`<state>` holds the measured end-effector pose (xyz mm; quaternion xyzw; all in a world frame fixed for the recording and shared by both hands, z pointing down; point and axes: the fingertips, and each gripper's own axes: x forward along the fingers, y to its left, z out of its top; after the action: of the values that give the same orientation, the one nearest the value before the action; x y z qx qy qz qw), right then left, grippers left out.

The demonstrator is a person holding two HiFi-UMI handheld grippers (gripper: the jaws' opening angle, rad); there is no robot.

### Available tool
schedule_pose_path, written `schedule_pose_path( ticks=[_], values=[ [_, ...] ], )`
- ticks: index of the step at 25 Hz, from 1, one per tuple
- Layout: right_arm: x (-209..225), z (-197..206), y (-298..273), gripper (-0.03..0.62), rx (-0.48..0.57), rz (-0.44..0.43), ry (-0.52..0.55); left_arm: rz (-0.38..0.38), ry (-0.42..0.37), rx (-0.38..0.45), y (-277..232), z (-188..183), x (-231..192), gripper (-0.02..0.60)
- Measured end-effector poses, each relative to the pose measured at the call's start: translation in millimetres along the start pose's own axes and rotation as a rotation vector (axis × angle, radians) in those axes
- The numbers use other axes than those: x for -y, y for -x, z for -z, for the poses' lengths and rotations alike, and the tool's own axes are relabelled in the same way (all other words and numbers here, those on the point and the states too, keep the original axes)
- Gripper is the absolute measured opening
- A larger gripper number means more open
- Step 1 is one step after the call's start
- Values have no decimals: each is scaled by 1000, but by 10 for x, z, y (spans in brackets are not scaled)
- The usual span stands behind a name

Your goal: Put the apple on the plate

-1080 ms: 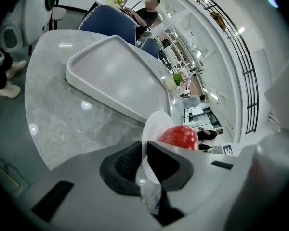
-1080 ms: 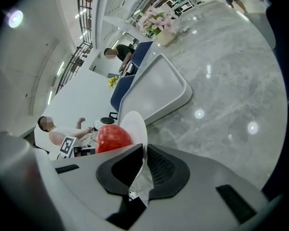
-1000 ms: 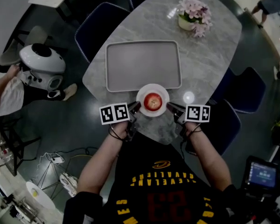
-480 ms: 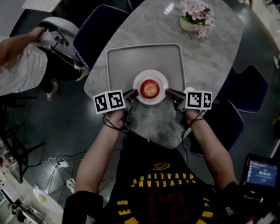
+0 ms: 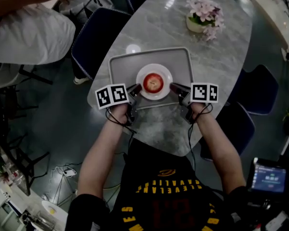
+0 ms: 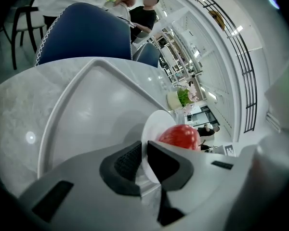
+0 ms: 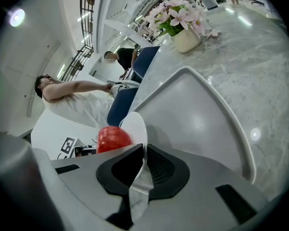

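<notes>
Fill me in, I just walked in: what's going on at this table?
A person grips a white plate by opposite sides of its rim, with the left tool and the right tool each clamped on it. The red apple sits on the plate, over the grey tray on the marble table.
</notes>
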<state>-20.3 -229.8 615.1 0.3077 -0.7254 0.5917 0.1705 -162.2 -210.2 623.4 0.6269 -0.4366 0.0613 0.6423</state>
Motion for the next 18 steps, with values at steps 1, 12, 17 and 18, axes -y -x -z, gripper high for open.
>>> schedule_pose_path(
  ticks=[1, 12, 17, 18],
  values=[
    [-9, -13, -5, 37, 0, 1, -2, 0, 0, -2, 7, -17, 6, 38],
    [115, 18, -140, 37, -19, 26, -41, -24, -3, -46, -82, -60, -100, 38],
    [152, 27, -162, 37, -28, 37, -45, -35, -4, -58, -112, -58, -117, 38],
    [158, 28, -166, 37, -29, 39, -44, -36, -4, -60, -115, -56, -121, 38]
  ],
)
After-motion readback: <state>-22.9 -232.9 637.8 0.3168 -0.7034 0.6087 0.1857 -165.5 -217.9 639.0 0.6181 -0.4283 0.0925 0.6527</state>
